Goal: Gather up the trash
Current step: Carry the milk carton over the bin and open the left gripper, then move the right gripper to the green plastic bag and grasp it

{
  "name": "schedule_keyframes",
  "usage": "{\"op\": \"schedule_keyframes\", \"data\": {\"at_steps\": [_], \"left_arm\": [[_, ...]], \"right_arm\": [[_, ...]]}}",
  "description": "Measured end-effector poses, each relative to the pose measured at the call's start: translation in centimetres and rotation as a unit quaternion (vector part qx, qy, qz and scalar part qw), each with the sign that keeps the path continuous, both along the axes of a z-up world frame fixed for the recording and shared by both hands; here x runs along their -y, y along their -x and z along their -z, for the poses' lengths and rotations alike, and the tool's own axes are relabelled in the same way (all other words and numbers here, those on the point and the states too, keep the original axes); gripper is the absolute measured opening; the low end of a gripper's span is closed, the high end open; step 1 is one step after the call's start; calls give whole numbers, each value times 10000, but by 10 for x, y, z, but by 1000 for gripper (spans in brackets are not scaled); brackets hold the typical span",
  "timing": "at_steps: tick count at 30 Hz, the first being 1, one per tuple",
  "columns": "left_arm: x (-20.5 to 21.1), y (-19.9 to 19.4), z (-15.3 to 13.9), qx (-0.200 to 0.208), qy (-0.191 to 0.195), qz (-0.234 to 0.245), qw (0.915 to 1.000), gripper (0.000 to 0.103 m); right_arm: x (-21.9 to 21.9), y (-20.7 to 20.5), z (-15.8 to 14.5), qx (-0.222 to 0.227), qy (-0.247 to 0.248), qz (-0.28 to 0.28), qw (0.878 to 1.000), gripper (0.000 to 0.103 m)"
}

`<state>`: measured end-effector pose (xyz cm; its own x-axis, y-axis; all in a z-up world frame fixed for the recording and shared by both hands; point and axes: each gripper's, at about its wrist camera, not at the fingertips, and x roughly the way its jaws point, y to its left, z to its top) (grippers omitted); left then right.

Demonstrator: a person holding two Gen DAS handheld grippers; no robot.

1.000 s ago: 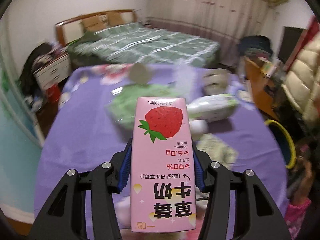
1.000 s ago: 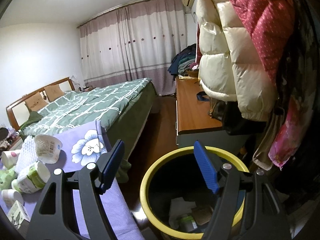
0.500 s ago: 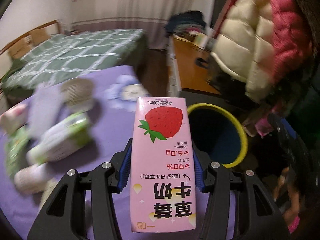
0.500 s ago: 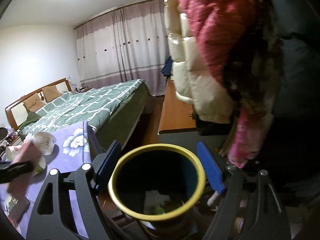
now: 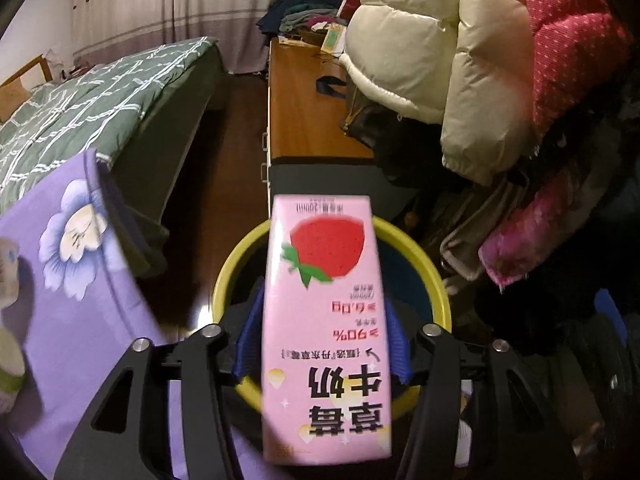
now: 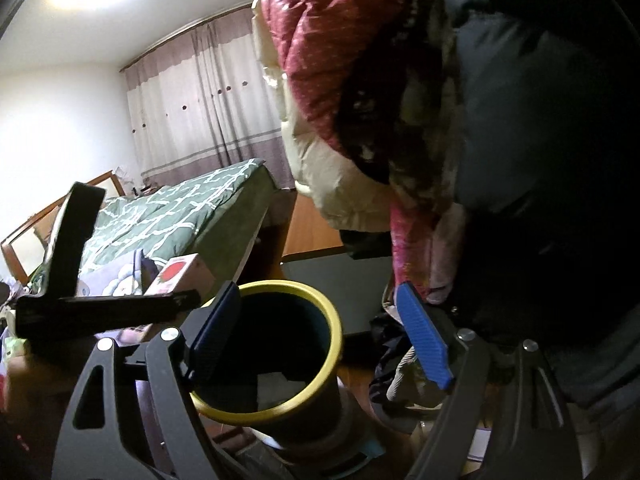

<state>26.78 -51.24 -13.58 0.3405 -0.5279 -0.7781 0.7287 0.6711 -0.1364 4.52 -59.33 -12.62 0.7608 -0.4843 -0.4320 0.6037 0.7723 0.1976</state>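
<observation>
The pink strawberry milk carton sits upside down between the pads of the left tongs, directly above the mouth of the yellow-rimmed bin; the left jaws are opening at this moment, and a sliver of gap shows beside each blue pad, so the carton looks released or nearly so, though whether it has begun to drop cannot be told. A second ago the same carton was clamped tight over the purple flowered bench with other litter behind it; half a second ago the bin had only come in beside it; now the bin lies right under it, so this item seems all but delivered. From the right wrist view the carton shows at the bin's far left rim, with the left tongs' black frame in front of it; paper scraps already lie at the bottom. The right tongs stand wide apart with nothing between them, hanging over the bin with its rim framed between the pads. Beyond are the green checked bed, a wooden dresser and a heap of puffy jackets; cups and packets at the bench's left edge suggest more trash remains.
</observation>
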Motion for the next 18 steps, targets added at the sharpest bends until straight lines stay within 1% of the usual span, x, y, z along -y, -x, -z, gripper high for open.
{"op": "schedule_keyframes", "data": {"at_steps": [1,4,6,7,8,10,13,15,18], "left_arm": [[3,-2,-1,127,6,-78,9999,79],[-13,-5,-10,252,107,-207,9994,80],[-33,-4,-22,307,248,-268,9989,80],[-47,-2,-30,406,308,-333,9981,80],[-63,0,-38,515,361,-406,9972,80],[-103,4,-55,751,507,-649,9938,84],[-160,7,-71,968,674,-1039,9876,87],[-202,7,-80,1097,742,-1355,9819,88],[-268,8,-89,1296,791,-1885,9703,88]], "right_arm": [[1,0,1,-2,-19,15,10000,77],[0,-1,2,-12,-60,-6,10000,77],[-1,-3,2,-24,-51,-57,10000,77],[-4,-5,1,-30,-52,-96,9999,77],[-7,-8,1,-36,-48,-144,9999,77],[-14,-16,1,-56,-34,-266,9996,77],[-33,-31,1,-108,-28,-558,9984,77],[-49,-41,0,-144,16,-736,9972,78],[-74,-57,1,-185,0,-1099,9938,78]]}}
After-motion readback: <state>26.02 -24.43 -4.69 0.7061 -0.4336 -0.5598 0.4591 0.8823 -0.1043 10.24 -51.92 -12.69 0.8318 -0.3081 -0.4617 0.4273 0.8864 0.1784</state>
